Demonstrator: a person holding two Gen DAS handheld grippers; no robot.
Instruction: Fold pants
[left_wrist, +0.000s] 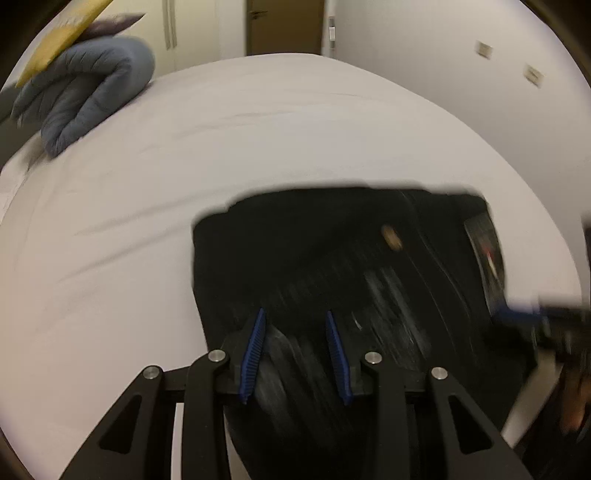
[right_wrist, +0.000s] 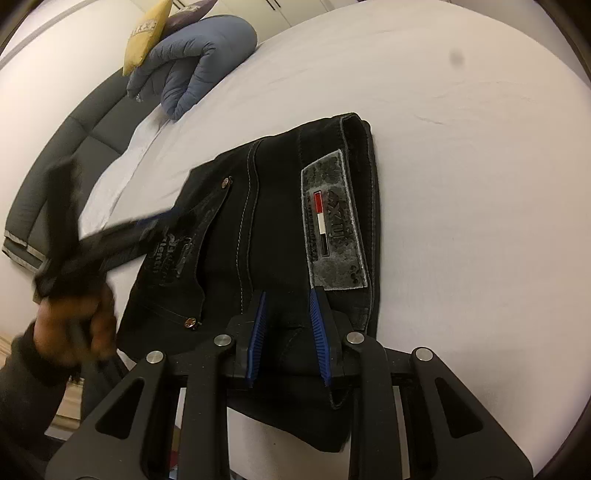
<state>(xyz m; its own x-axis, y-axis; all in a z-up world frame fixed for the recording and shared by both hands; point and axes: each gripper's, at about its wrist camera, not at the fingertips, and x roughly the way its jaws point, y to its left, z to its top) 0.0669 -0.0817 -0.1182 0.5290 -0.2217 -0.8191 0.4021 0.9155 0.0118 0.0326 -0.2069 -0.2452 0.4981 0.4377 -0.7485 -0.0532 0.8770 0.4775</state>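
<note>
Black jeans lie folded into a compact stack on the white bed, waistband and grey brand patch facing up. They also show, blurred, in the left wrist view. My left gripper is open, its blue pads just above the near part of the jeans, holding nothing. My right gripper is open over the waistband end, empty. The left gripper, blurred by motion, also shows in the right wrist view. The right gripper appears blurred at the right edge of the left wrist view.
The white bed sheet spreads around the jeans. A rolled blue quilt and a yellow cushion lie at the bed's far corner. A dark padded bed frame runs along the left. A door and wall stand beyond.
</note>
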